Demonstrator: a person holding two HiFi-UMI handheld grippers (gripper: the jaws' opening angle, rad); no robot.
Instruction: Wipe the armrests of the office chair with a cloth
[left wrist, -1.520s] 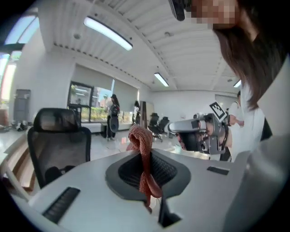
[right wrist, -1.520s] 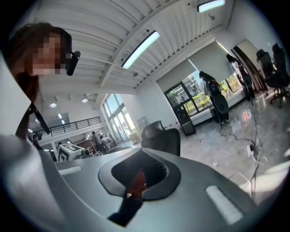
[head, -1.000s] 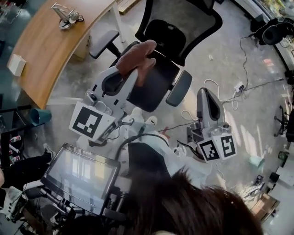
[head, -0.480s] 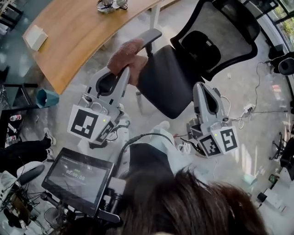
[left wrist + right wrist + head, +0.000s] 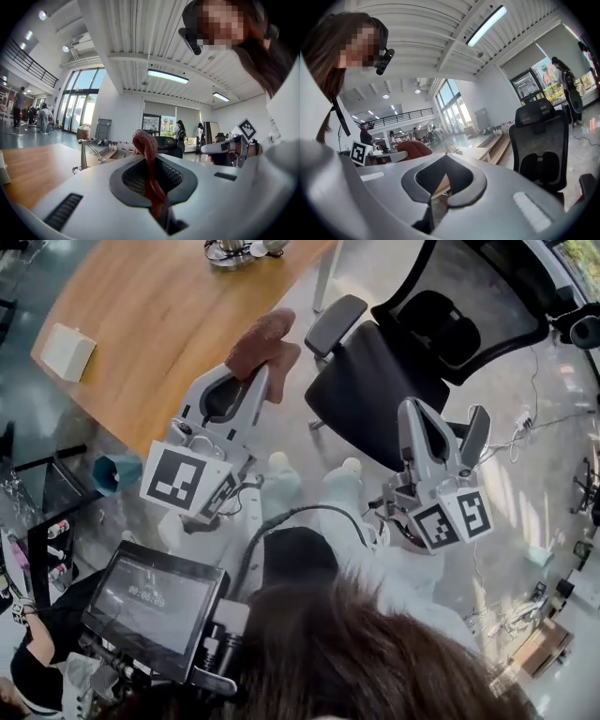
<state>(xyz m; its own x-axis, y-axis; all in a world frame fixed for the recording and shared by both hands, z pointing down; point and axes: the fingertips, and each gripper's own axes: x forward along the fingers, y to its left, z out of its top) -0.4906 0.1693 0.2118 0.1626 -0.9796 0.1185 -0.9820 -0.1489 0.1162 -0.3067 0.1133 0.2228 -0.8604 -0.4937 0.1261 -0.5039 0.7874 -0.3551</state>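
A black mesh office chair [image 5: 375,381] stands right of centre in the head view, with one grey armrest [image 5: 336,322] at its left and the other armrest [image 5: 475,432] at its right. My left gripper [image 5: 259,373] is shut on a reddish-brown cloth [image 5: 264,341], left of the near armrest and apart from it. In the left gripper view the cloth [image 5: 147,159] hangs pinched between the jaws. My right gripper [image 5: 413,411] is shut on nothing, over the seat's front edge beside the right armrest. The right gripper view shows the chair back [image 5: 541,140] ahead.
A curved wooden desk [image 5: 159,324] fills the upper left, with a white box [image 5: 67,351] and a metal object [image 5: 234,249] on it. A teal cup [image 5: 117,470] sits on the floor. A screen [image 5: 155,601] is at the lower left. Cables [image 5: 525,423] lie right of the chair.
The view has swung, so the chair now sits further right. My left gripper with the cloth has gone from over the seat to left of the armrest. The right gripper is now beside the right armrest.
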